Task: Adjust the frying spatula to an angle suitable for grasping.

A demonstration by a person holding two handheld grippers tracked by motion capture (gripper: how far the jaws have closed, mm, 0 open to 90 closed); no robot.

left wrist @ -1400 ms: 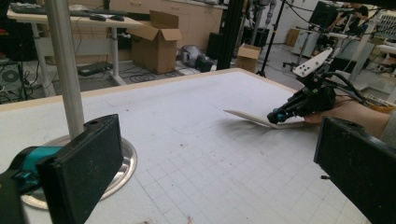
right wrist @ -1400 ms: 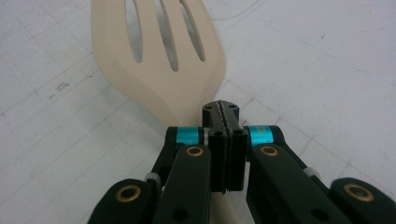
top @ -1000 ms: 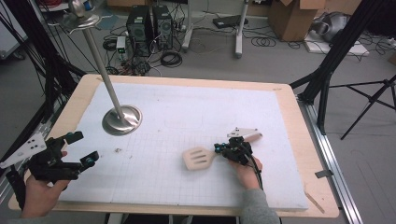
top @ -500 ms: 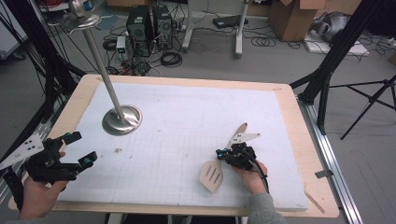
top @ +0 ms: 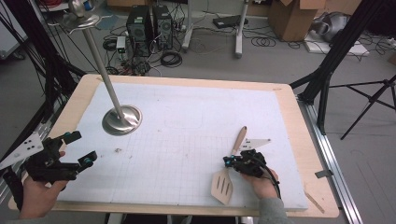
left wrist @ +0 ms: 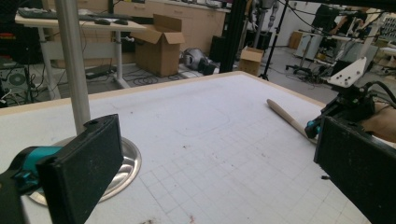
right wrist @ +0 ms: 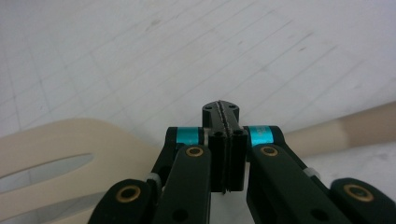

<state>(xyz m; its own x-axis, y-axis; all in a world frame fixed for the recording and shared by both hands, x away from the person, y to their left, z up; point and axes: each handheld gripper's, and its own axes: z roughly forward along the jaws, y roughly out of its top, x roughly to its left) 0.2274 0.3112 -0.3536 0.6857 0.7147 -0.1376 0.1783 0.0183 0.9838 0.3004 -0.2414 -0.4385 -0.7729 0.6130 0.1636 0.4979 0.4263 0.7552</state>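
- Right claw (top: 227,161) sits low at the near right of the white gridded counter (top: 196,116), its jaws pressed flat together with nothing between them in the right gripper view (right wrist: 223,122).
- The pale wooden slotted spatula (top: 228,170) lies flat on the counter directly under that claw: blade on the claw's near side toward the counter's front edge, handle running off past it toward the far side.
- In the right gripper view the spatula (right wrist: 70,158) crosses beneath the shut jaws, blade to one side, handle to the other.
- Left claw (top: 77,149) is at the near left corner, jaws spread wide and empty (left wrist: 210,172).
- Just beyond the left claw stands a polished metal pole on a round base (top: 121,120).
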